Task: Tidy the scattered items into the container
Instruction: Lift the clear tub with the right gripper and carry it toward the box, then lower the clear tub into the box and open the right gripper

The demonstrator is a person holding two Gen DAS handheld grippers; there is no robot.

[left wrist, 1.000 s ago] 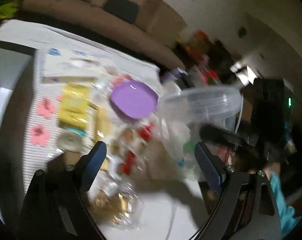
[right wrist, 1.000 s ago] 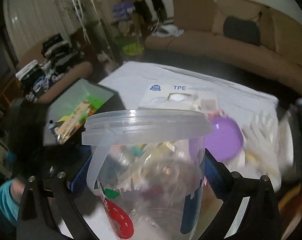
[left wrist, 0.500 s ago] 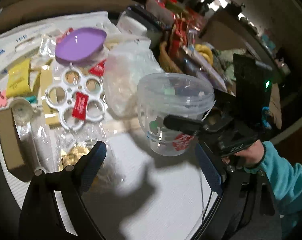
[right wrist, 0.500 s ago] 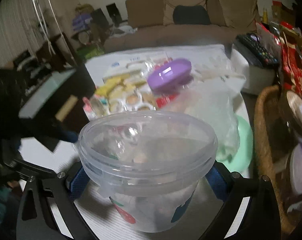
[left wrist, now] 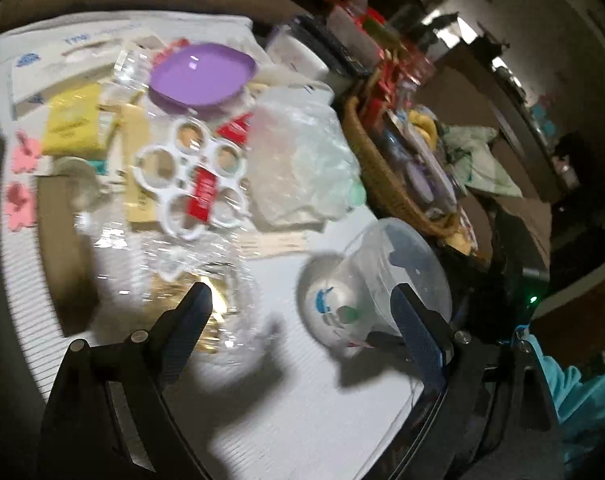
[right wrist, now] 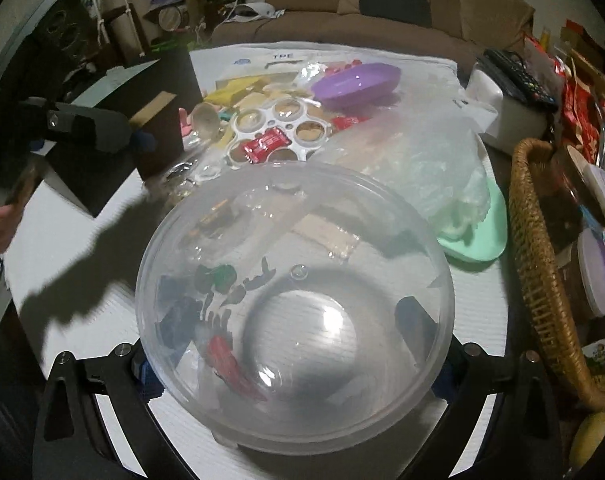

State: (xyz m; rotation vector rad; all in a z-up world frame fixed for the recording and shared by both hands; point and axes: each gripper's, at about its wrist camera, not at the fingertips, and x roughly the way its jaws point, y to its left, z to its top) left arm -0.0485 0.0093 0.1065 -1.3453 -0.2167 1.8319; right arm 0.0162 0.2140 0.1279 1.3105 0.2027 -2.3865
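Observation:
My right gripper [right wrist: 294, 320] is shut on a clear plastic tub [right wrist: 294, 304] with coloured print, its pads pressing the tub's sides. The tub [left wrist: 374, 284] is empty and hangs tilted just over the white table; I cannot tell if it touches. My left gripper [left wrist: 300, 300] stands open with nothing between its fingers, low over a crinkled clear wrapper [left wrist: 206, 300]. Scattered beyond are a white ring holder [left wrist: 190, 184], a red sweet wrapper [left wrist: 201, 194], a purple lid [left wrist: 202, 76], a clear bag [left wrist: 298, 164], a yellow packet [left wrist: 72, 120] and pink flower shapes [left wrist: 22, 152].
A wicker basket [right wrist: 542, 272] full of things borders the table on the right. A black box [right wrist: 114, 120] stands at the left edge, a mint green plate [right wrist: 478, 236] lies under the clear bag, and a white box with a remote [right wrist: 510, 108] sits at the back right.
The right gripper has brought the tub down from above the clutter to near the table and tipped its mouth toward its camera. The left gripper swung down and right over the table.

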